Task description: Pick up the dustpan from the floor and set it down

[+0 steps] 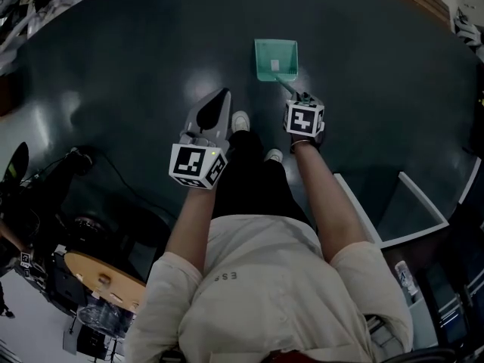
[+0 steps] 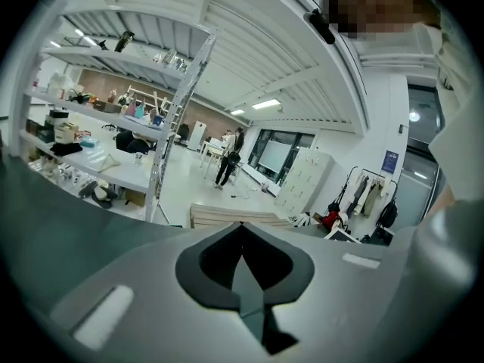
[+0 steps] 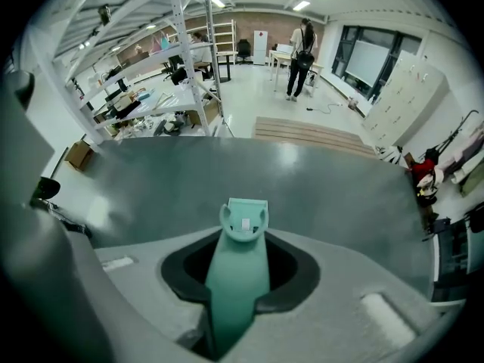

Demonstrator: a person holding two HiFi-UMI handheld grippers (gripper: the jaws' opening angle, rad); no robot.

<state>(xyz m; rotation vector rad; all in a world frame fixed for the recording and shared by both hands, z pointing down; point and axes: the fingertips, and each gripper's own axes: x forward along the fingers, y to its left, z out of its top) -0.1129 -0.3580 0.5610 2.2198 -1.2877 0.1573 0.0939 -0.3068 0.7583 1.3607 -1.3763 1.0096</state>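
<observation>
Dark floor (image 1: 113, 74) below: my right gripper (image 3: 238, 282) clamps the dustpan (image 1: 276, 57), held low over it, left gripper (image 2: 246, 278) closed on nothing; pickup done, I judge, set-down and release remain.

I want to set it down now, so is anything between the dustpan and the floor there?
Nothing visible is. The right tongs grip the dustpan by its handle, and the dark floor around it shows bare.

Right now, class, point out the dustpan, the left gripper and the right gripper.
dustpan (image 1: 276, 57), head view, its teal pan.
left gripper (image 2: 246, 271), left gripper view, where its shut jaws meet.
right gripper (image 3: 236, 278), right gripper view, between jaws clamping the dustpan's handle.
</observation>
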